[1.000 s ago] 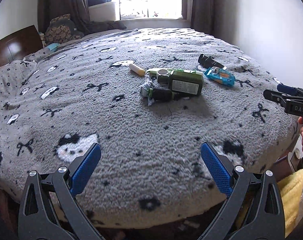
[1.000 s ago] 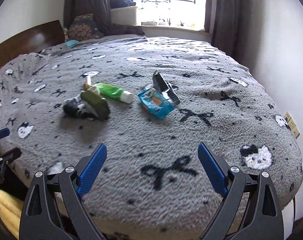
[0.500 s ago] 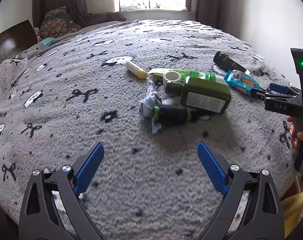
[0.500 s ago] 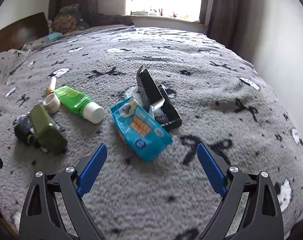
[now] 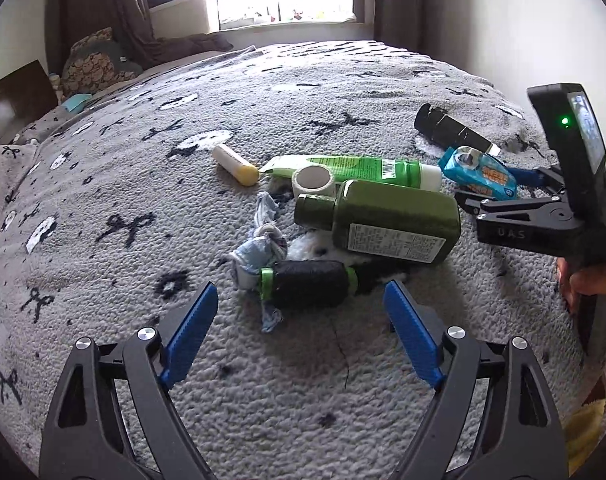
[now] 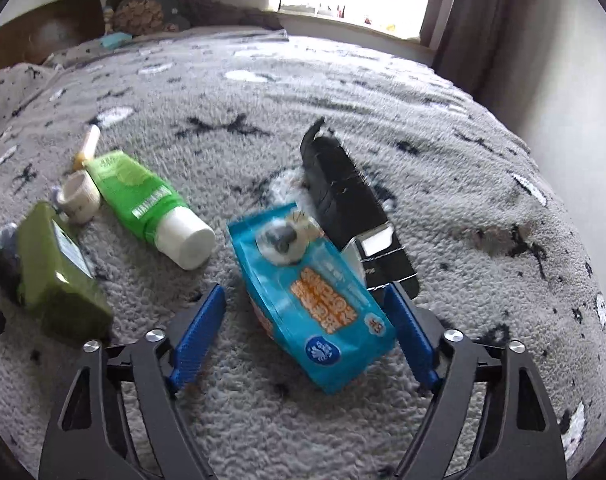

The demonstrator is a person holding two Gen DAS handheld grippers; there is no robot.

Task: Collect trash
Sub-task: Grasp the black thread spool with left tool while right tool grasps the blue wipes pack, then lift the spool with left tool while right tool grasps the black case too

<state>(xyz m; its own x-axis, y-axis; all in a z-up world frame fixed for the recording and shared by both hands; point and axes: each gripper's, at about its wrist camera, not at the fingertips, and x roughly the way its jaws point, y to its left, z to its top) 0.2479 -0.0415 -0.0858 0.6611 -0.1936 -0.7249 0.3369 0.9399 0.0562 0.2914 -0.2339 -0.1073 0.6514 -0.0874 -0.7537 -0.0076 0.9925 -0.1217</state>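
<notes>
My right gripper [image 6: 303, 316] gapes wide around the blue pouch [image 6: 309, 294] on the blanket [image 6: 443, 160]; left gripper [image 5: 299, 320] released, just short of the black spool [image 5: 309, 282] beside the pouch's neighbouring green bottle [image 5: 387, 220].

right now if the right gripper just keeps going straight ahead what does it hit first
Most likely the blue snack pouch, already lying between the open right gripper fingers; the black box lies just behind it.

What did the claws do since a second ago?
Both claws moved forward over the bed. The right claw now straddles the blue packet; the left claw nears the black bottle. Both stayed open, nothing grabbed, and the trash did not move.
</notes>
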